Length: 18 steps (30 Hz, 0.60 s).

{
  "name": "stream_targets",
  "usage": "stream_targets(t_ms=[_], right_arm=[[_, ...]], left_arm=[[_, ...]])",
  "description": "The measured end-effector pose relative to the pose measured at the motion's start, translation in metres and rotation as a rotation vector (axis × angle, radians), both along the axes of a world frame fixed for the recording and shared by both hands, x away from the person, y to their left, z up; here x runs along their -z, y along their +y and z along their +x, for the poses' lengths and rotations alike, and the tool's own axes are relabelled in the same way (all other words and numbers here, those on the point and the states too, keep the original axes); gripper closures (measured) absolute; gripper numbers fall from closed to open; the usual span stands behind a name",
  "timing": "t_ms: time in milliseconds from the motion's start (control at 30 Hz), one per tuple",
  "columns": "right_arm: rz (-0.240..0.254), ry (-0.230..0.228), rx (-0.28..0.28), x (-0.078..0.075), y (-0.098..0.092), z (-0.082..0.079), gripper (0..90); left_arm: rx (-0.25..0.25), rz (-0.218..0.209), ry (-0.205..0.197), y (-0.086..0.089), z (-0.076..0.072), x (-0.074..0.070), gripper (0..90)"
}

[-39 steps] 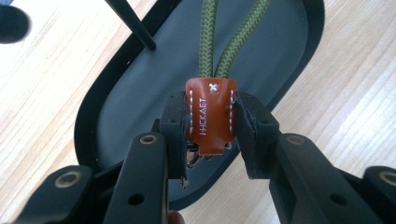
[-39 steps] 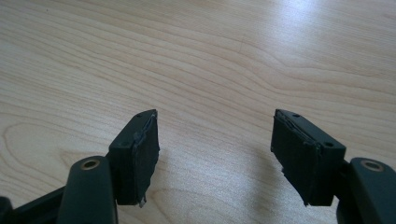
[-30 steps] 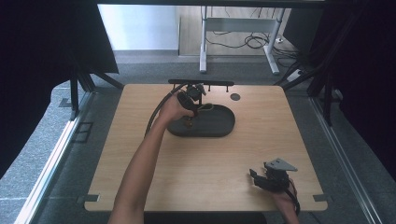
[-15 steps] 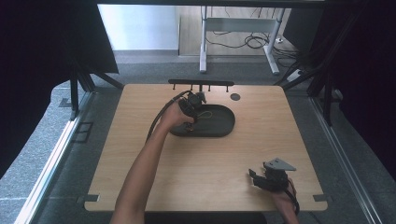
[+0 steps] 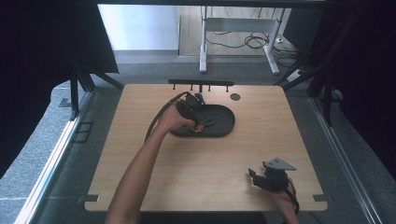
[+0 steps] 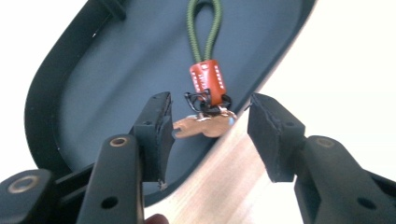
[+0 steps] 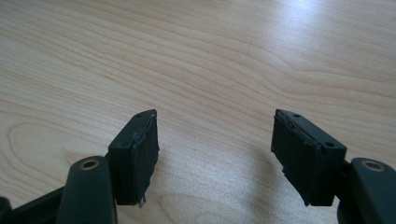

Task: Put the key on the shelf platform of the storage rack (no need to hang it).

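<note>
Two jaws of the left gripper (image 6: 208,135) have just opened around the key (image 6: 201,127) on the tray (image 6: 93,84), not pressing it; right gripper (image 7: 215,154) gapes wide, empty.

A red tag (image 6: 208,80) on a green cord (image 6: 204,29) lay with a tan key (image 6: 201,127) in a dark oval tray (image 6: 93,84) on a pale wood-grain table (image 7: 233,56).

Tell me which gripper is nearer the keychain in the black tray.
Left. The left gripper is at the keychain, jaws open either side of its key. The right gripper sits by the table's near right edge.
</note>
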State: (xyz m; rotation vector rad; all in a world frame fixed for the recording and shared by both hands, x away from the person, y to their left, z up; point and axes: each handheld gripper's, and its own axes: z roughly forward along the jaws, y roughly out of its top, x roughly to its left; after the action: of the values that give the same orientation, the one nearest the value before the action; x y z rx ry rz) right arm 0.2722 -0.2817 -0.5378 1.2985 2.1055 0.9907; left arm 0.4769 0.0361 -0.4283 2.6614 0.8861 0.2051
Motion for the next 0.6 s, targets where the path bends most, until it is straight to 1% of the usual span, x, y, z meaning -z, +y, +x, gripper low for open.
stream_targets(t_ms=[133,200,233,400,433,467,500,600], right_arm=[[0.003,0.003,-0.006,0.0,0.0,0.002,32.1],[0.002,0.006,-0.012,0.0,0.001,0.004,32.0],[0.0,0.004,-0.02,0.001,0.001,0.005,32.1],[-0.001,0.004,-0.028,0.001,0.002,0.006,32.0],[0.0,0.006,-0.025,0.001,0.002,0.005,32.0],[-0.003,0.005,-0.019,0.001,0.0,0.003,32.1],[-0.004,0.005,-0.011,0.001,-0.001,0.002,32.1],[-0.003,0.001,0.002,0.0,-0.003,0.0,32.1]], left_arm=[[-0.004,-0.032,-0.016,0.007,-0.012,-0.008,46.8],[-0.011,-0.059,-0.025,0.012,-0.018,-0.011,45.2],[-0.013,-0.077,-0.026,0.018,-0.024,-0.013,43.8],[-0.024,-0.101,-0.046,0.029,-0.034,-0.019,42.0],[-0.03,-0.113,-0.048,0.031,-0.037,-0.02,41.8],[-0.029,-0.123,-0.058,0.034,-0.04,-0.022,41.6],[-0.026,-0.139,-0.066,0.04,-0.046,-0.024,41.3],[-0.028,-0.151,-0.072,0.046,-0.052,-0.026,40.6]])
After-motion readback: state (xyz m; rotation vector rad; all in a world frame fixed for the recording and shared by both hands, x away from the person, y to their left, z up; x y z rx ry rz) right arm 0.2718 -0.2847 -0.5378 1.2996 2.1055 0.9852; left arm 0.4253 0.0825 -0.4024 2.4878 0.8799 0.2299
